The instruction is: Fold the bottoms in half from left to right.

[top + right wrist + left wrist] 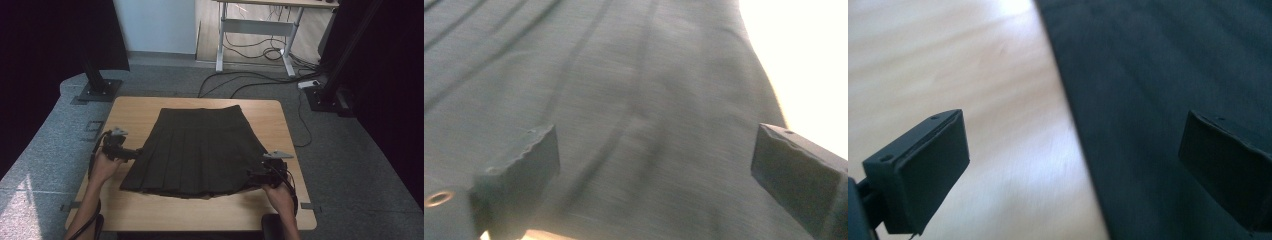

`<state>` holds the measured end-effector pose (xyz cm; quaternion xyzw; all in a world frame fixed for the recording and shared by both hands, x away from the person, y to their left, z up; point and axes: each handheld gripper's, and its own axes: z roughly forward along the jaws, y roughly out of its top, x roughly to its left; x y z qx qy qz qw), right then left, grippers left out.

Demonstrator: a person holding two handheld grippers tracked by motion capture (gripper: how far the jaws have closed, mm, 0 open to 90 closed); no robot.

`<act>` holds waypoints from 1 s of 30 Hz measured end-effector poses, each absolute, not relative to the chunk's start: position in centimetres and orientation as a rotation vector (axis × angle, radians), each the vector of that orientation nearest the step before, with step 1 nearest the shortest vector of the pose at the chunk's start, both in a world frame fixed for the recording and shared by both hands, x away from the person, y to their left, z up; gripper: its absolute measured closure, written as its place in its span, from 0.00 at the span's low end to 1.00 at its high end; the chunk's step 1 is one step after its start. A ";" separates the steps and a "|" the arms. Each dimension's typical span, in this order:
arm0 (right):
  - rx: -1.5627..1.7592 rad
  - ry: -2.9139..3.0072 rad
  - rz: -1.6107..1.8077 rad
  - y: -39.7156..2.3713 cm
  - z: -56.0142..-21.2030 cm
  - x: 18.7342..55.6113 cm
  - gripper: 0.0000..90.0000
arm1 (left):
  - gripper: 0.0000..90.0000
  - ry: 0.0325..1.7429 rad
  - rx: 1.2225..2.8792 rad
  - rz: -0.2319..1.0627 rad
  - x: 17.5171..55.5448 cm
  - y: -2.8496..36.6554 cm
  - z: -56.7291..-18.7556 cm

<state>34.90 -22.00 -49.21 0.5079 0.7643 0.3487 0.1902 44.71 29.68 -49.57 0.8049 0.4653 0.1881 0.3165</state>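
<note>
A dark pleated skirt (197,150) lies flat on the wooden table (140,112), waistband at the far side, hem toward the person. My left gripper (131,154) hovers at the skirt's left edge, jaws wide apart. In the left gripper view one jaw stands over bare wood and the other over the skirt (1168,100), nothing between them. My right gripper (254,176) sits at the skirt's near right corner, open. In the right gripper view its jaws stand wide above the pleated cloth (634,100), pressing on nothing.
The table's front edge (200,227) runs close to the person's forearms. Bare wood (948,60) lies left of the skirt. Beyond the table are black stand bases (97,90), floor cables (250,80) and a white desk frame (260,30).
</note>
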 end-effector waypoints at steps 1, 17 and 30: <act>1.421 2.162 0.986 -21.4 -49.2 35.0 0.04 | 0.00 1.225 2.119 0.495 44.7 29.7 -49.6; 1.469 2.215 0.753 -18.5 -54.2 36.7 0.05 | 0.01 1.248 2.247 0.560 48.0 25.7 -53.7; 1.485 2.163 0.746 -22.4 -54.5 40.6 0.01 | 0.02 1.196 2.233 0.509 42.6 24.3 -54.0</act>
